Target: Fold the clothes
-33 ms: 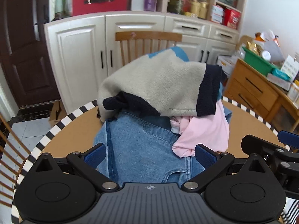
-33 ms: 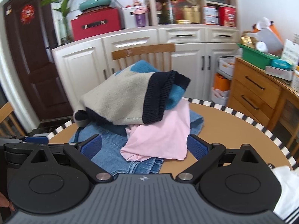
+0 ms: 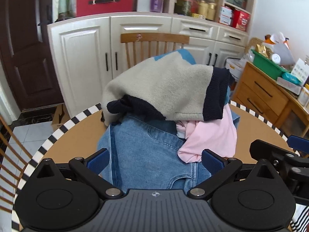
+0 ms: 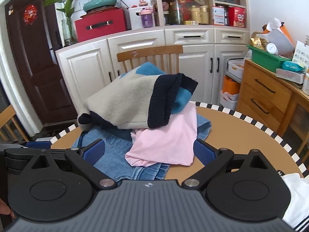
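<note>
- Nothing is shifting since the earlier look; the heap is sitting as before.
- The left gripper is hovering wide apart over the blue denim jeans.
- The cream fleece sweater is topping the pink shirt, mid-table.
- Bare round brown table with a striped edge is lying free rightward.
- The right gripper is gaping wide, level, empty.

White cabinets line the back wall behind a wooden chair. A dark brown door stands left, a wooden dresser right, and pale tiles cover the floor.
</note>
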